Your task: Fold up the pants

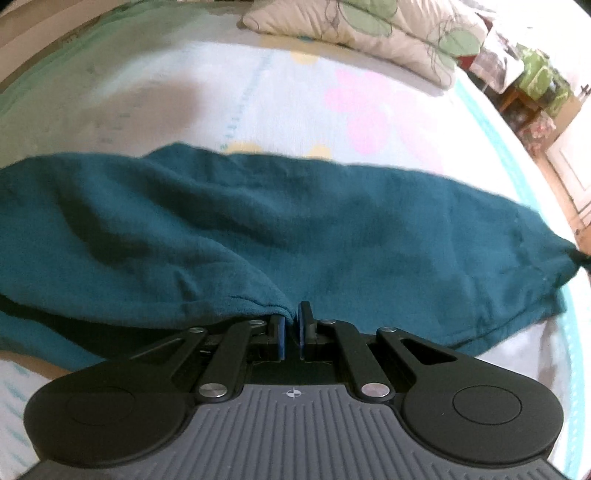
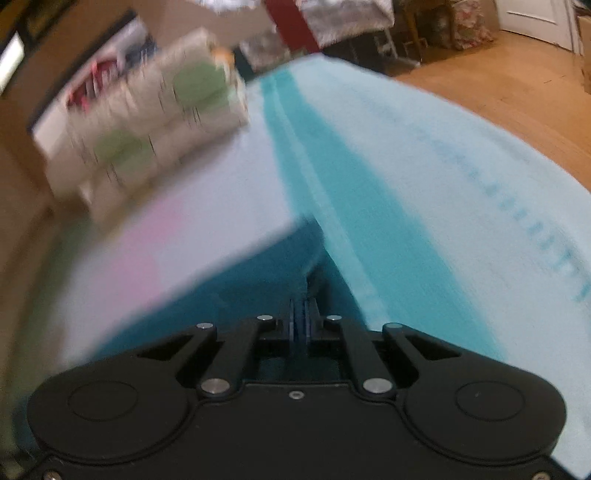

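The left wrist view shows the teal pants (image 1: 258,229) spread lengthwise across the bed (image 1: 166,99), from the left edge to a bunched end at the far right. The left gripper (image 1: 291,319) has its jaws together, clamped on a fold of the near hem. Behind lies a leaf-patterned pillow (image 1: 369,29).

The right wrist view, badly blurred, shows what the other lacks: wooden floor (image 2: 517,81) and a white door (image 2: 532,14) beyond the bed's edge. The right gripper (image 2: 303,314) has its jaws nearly together with teal cloth at them; whether they pinch it I cannot tell.
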A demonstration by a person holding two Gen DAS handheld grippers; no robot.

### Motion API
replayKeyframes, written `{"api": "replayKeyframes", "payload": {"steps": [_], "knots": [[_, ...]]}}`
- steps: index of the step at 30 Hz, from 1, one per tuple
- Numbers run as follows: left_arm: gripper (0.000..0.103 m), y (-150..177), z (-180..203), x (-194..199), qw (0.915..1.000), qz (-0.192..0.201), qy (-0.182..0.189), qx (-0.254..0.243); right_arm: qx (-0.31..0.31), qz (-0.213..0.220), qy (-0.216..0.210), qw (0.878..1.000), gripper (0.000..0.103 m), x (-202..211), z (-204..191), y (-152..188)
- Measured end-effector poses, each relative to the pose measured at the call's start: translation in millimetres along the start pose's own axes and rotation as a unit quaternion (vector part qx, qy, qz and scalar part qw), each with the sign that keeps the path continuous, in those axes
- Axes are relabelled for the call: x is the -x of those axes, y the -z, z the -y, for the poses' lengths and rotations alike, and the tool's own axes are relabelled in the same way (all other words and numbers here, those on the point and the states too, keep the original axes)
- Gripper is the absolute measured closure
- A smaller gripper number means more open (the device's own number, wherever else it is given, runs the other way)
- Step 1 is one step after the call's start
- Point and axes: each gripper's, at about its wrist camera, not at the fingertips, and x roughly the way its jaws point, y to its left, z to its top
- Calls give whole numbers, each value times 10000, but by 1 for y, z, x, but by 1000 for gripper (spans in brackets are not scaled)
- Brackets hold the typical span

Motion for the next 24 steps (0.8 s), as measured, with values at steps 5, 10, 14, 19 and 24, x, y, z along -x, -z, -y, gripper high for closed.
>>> {"api": "replayKeyframes", "payload": {"steps": [5, 10, 14, 19, 24], "knots": [[97, 3, 2, -3, 9999, -75, -1, -77, -331, 128, 332, 9988, 91, 8, -18, -36], [96, 32, 5, -30, 9972, -688, -121, -253, 70, -431, 1344, 9900, 84, -22, -9, -23], [96, 45, 12, -36, 9956, -670, -218, -623, -3, -393, 1174, 9923, 80, -18, -11, -8], [96, 42, 17, -39, 9952, -555, -296, -746, 683, -466, 926, 9923, 73, -24, -46, 4], [84, 51, 15, -33, 9958, -316, -61, -854, 1544, -590, 320, 9857, 69, -36, -99, 24]]}}
